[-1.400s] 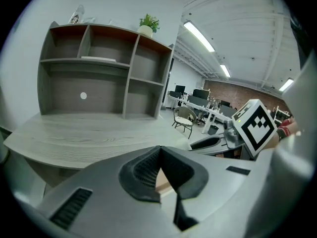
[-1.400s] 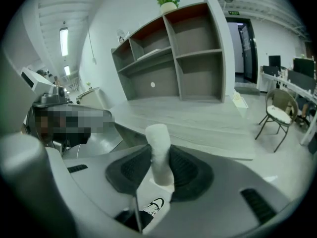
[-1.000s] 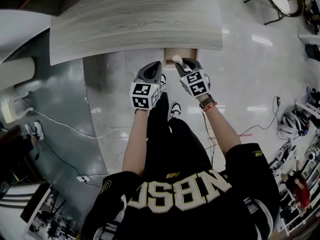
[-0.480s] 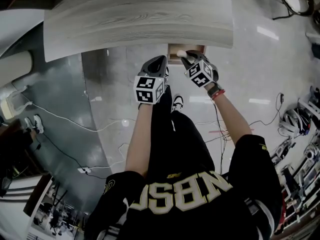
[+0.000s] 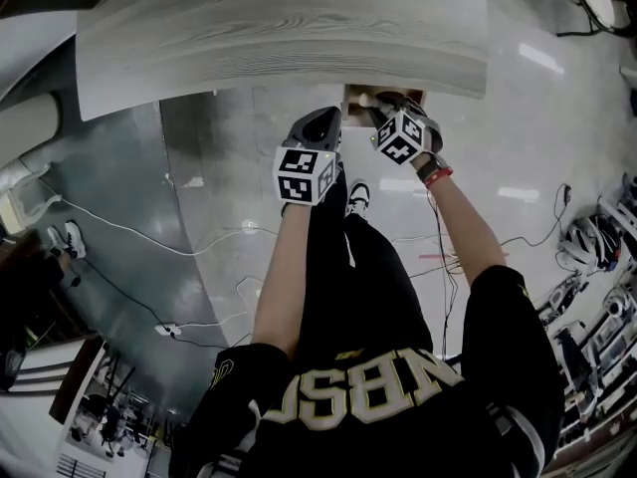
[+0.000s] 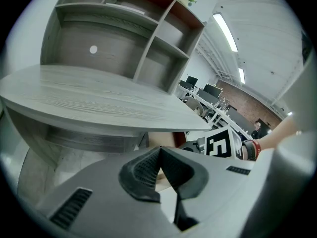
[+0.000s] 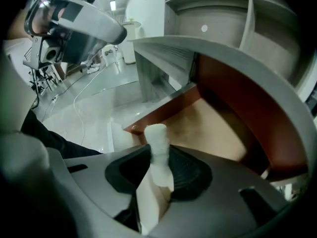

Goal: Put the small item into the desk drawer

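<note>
The small item (image 7: 157, 148) is a white, stubby, ribbed piece. My right gripper (image 7: 159, 155) is shut on it, and its top sticks out above the pads. In the head view the right gripper (image 5: 376, 108) points steeply down into the open drawer (image 5: 350, 94) under the pale wooden desk top (image 5: 279, 38). The white item (image 5: 366, 99) shows as a small spot at the drawer's mouth. The drawer (image 7: 218, 128) has a tan bottom and red-brown walls. My left gripper (image 5: 323, 118) hangs just left of the drawer. Its pads meet with nothing between them (image 6: 158, 152).
A shelf unit (image 6: 124, 38) stands at the back of the desk top (image 6: 99, 100). Below the grippers are the person's legs and a shoe (image 5: 356, 195). Cables (image 5: 149, 242) run over the shiny floor at the left. Chairs and gear stand far right (image 5: 587, 242).
Both grippers have sunk toward the desk's edge. The right one has rolled and carried the white item from in front of the drawer to its mouth.
</note>
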